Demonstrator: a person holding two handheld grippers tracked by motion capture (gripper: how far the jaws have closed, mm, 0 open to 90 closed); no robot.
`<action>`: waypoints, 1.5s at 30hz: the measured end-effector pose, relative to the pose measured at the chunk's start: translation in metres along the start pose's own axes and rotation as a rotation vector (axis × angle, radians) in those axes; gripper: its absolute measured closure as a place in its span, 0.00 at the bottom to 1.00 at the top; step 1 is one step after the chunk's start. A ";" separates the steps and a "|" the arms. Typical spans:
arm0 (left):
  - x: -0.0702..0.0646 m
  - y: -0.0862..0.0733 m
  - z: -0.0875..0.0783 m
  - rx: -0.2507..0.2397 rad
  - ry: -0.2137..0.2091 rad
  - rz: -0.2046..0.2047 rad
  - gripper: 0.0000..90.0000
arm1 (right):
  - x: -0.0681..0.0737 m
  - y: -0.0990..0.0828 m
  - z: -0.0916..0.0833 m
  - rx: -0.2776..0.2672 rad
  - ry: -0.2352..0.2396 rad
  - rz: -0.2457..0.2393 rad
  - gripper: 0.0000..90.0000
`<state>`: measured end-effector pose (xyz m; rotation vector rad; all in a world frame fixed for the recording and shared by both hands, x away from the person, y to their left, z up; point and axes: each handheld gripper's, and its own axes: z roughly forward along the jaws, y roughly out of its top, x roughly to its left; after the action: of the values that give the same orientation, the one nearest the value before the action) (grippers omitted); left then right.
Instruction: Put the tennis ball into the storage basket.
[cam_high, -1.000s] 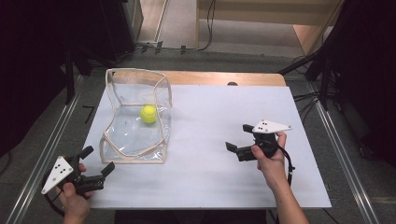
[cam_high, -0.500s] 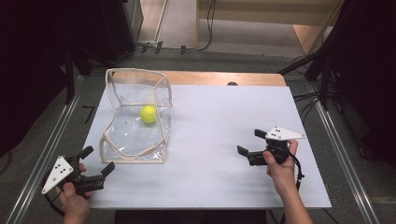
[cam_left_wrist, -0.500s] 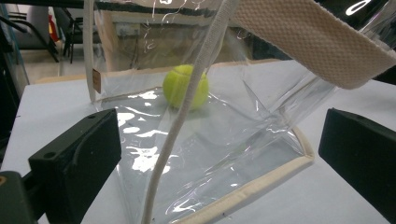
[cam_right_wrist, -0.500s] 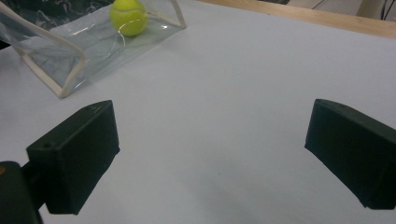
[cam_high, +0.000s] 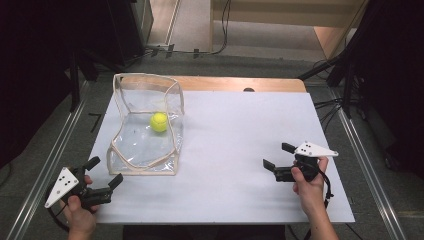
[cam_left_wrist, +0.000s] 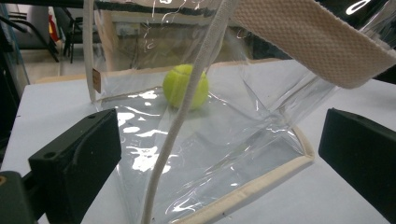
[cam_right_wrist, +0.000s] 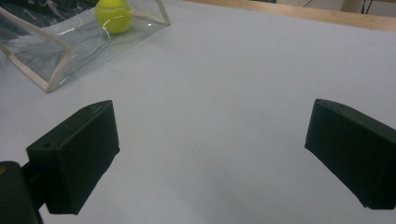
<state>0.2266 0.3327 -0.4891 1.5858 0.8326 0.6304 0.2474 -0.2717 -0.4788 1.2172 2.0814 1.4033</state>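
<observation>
Inside clear pouch (cam_high: 146, 125), yellow-green tennis ball (cam_high: 159, 121)

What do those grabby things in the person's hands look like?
Each hand holds black tongs with two blocky, flat-faced jaws. The left tongs carry a pale three-cornered plate with small dark dots on top, and so do the right tongs. A black cable trails from each one. No sleeves show on the forearms.

A yellow-green tennis ball (cam_high: 159, 121) sits in a clear plastic bag (cam_high: 145, 145) edged in cream woven trim, on a white desk (cam_high: 235, 130) with a wood-toned, possibly tan, far edge; both grippers' jaws are black.
</observation>
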 end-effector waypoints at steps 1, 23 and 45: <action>0.000 0.000 0.000 0.000 0.000 0.000 0.00 | 0.000 -0.001 -0.001 0.001 -0.003 0.007 0.01; -0.001 0.000 0.000 0.008 -0.005 0.011 0.00 | -0.017 -0.025 -0.024 -0.019 -0.066 0.045 0.01; -0.001 0.001 0.000 0.005 -0.005 0.013 0.00 | -0.035 -0.047 -0.048 -0.019 -0.125 0.068 0.01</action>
<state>0.2260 0.3313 -0.4885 1.5980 0.8219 0.6335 0.2128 -0.3343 -0.5046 1.3445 1.9556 1.3363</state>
